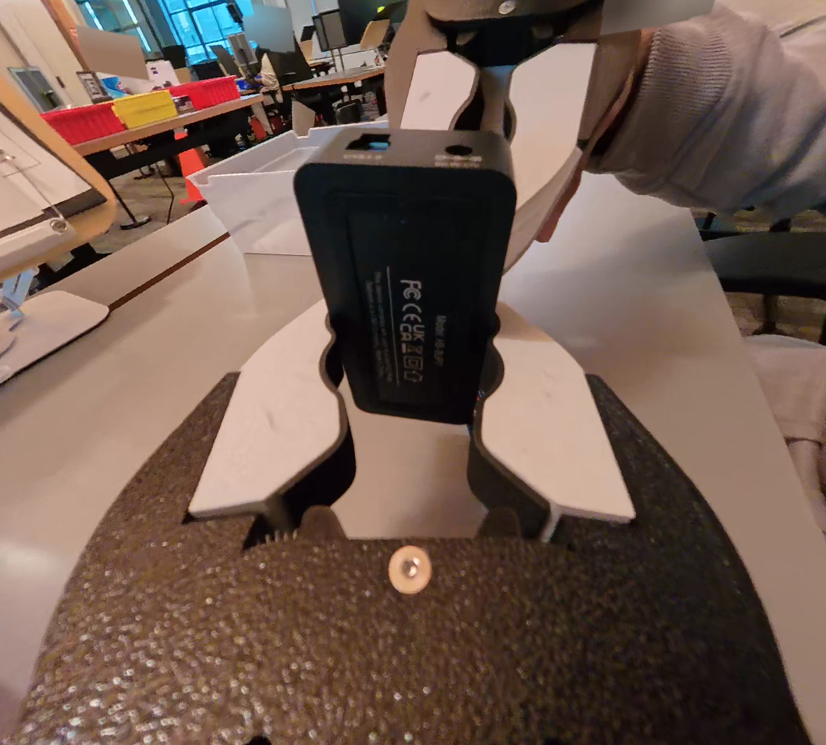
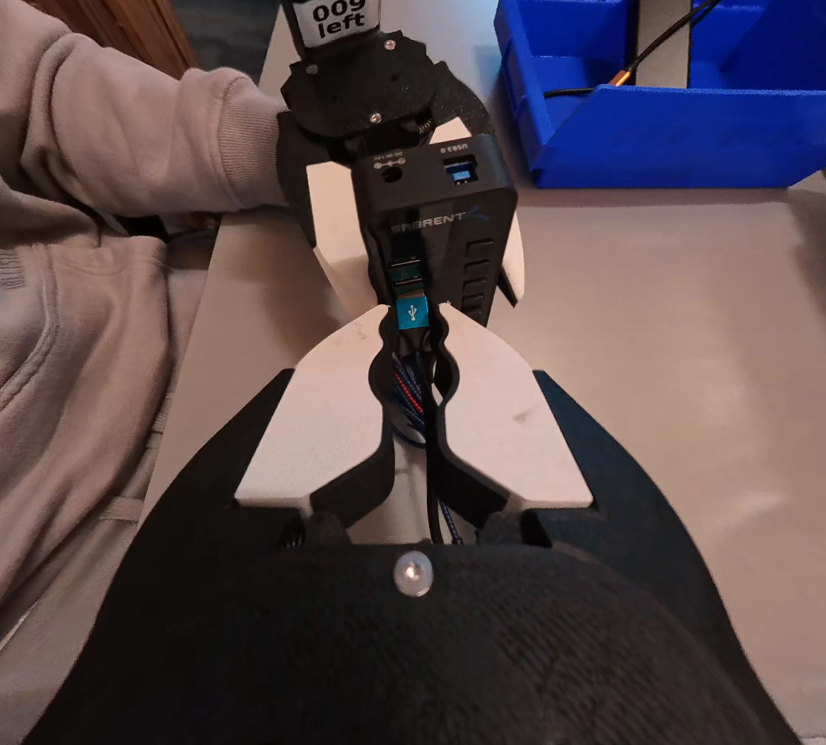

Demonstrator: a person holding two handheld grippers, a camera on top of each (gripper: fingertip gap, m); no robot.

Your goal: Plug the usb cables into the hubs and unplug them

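The left gripper (image 1: 409, 359) is clamped on the lower end of a black USB hub (image 1: 415, 272), its white fingers (image 1: 286, 401) pressed against the hub's two long sides. The hub stands up from the jaws over the grey table (image 1: 156, 348); its flat back carries fine white print and marks, and its far end face holds a blue port beside a round socket. The right gripper (image 2: 412, 314) is closed on a teal USB plug (image 2: 411, 312) (marked with a white symbol), held at the hub's (image 2: 440, 214) row of front ports; whether it is fully seated cannot be told. Braided cables (image 2: 409, 397) trail back between the fingers. Beyond the hub to the right sits a blue bin (image 2: 661, 97). A white label marks the left gripper's (image 2: 357, 97) handle.
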